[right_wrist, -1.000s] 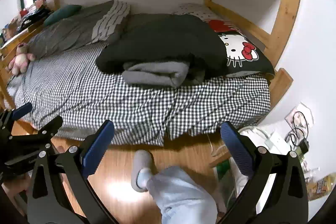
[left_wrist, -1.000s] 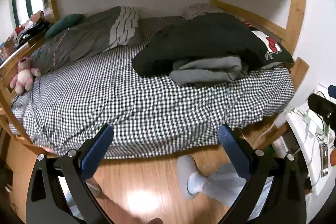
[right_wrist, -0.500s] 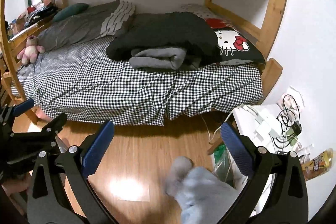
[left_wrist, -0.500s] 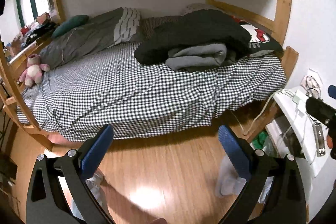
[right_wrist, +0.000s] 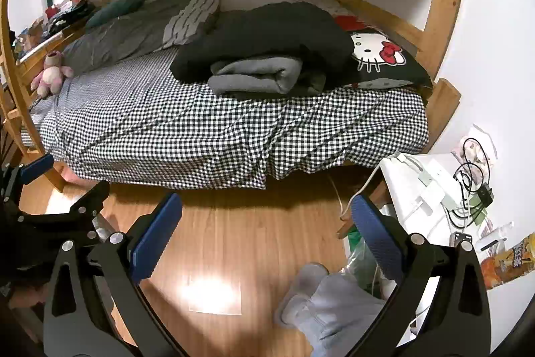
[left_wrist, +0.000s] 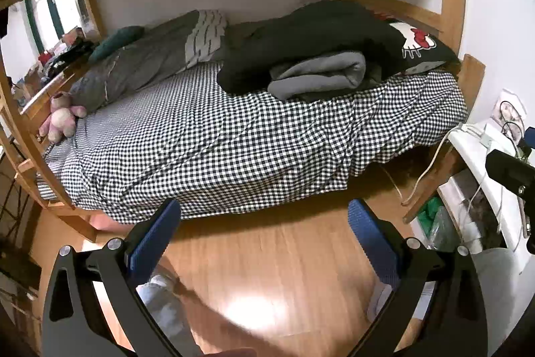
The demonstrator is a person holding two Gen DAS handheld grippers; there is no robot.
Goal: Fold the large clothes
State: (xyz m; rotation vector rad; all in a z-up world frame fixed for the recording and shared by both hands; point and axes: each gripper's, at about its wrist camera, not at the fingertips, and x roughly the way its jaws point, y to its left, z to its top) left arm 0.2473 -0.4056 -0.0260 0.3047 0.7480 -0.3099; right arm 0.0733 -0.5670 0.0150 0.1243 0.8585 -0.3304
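Clothes lie stacked at the far right end of the black-and-white checked bed (right_wrist: 207,126): a folded grey fleece garment (right_wrist: 257,76) rests in front of and partly against a bulky black padded garment (right_wrist: 267,35), both just beside a black pillow with a white cat face and red bow (right_wrist: 378,56). The grey piece looks neatly folded into a thick rectangle with a rounded edge; the black one appears bundled or loosely doubled over, and whether it counts as folded cannot be told from here.

The left tool (left_wrist: 264,240) and the right tool (right_wrist: 264,233) both hang over the bare wooden floor (right_wrist: 254,240), well apart from the bed, each with its blue-padded jaws spread wide and nothing between them. A light-trousered leg and slippered foot (right_wrist: 311,293) of the person shows low in the right wrist view.

Judging by this, the folding seems finished or nearly so, with the tools away from the pile. What may remain, if anything, is tidying the black garment. A striped grey duvet (right_wrist: 133,29) and a pink plush toy (right_wrist: 50,72) sit toward the left end, untouched by either tool.
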